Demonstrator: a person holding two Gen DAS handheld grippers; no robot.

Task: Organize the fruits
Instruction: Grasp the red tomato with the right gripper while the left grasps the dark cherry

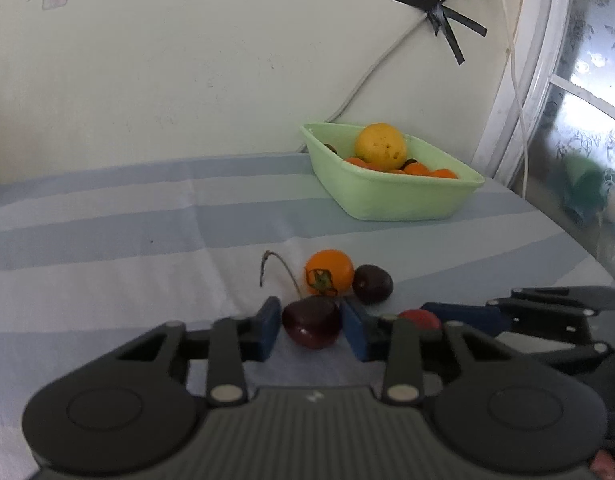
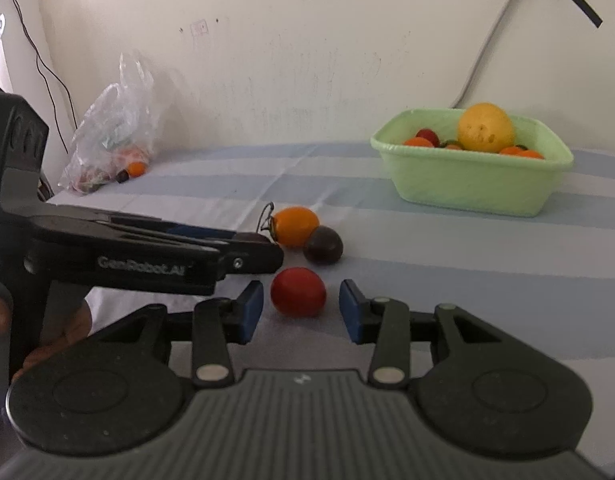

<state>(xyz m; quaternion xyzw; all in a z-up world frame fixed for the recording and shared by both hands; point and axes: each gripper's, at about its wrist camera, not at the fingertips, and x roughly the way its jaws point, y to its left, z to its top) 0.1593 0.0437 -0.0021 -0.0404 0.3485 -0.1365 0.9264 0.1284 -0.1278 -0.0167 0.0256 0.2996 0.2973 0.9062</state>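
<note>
Fruits lie in a small cluster on a blue-and-white striped cloth (image 1: 107,240), with more of them in a pale green tub (image 1: 391,196) further back by the wall; going left to right in the left wrist view, the left gripper (image 1: 312,326) has its blue pads on either side of a dark red cherry-like fruit (image 1: 312,322) with a long curved stem, the left pad touching or all but touching its side, the right pad just beside it, so I cannot tell for certain whether it is clamped; just beyond sits an orange tomato (image 1: 329,272) with a green calyx, touching a dark purple fruit (image 1: 372,284) on its right; further right the right gripper (image 1: 419,318) comes in from the side with a red tomato (image 1: 419,318) between its blue pads; the tub holds a big yellow fruit (image 1: 380,144) on top of small orange ones.

In the right wrist view, a clear plastic bag (image 2: 115,128) with a few more fruits stands at the far left against the wall; a hand (image 2: 59,332) grips the left gripper's handle; the right gripper's pads stand clear of the red tomato on both sides, released, with a visible gap each way; the green tub sits at the far right, well apart from the cluster.
</note>
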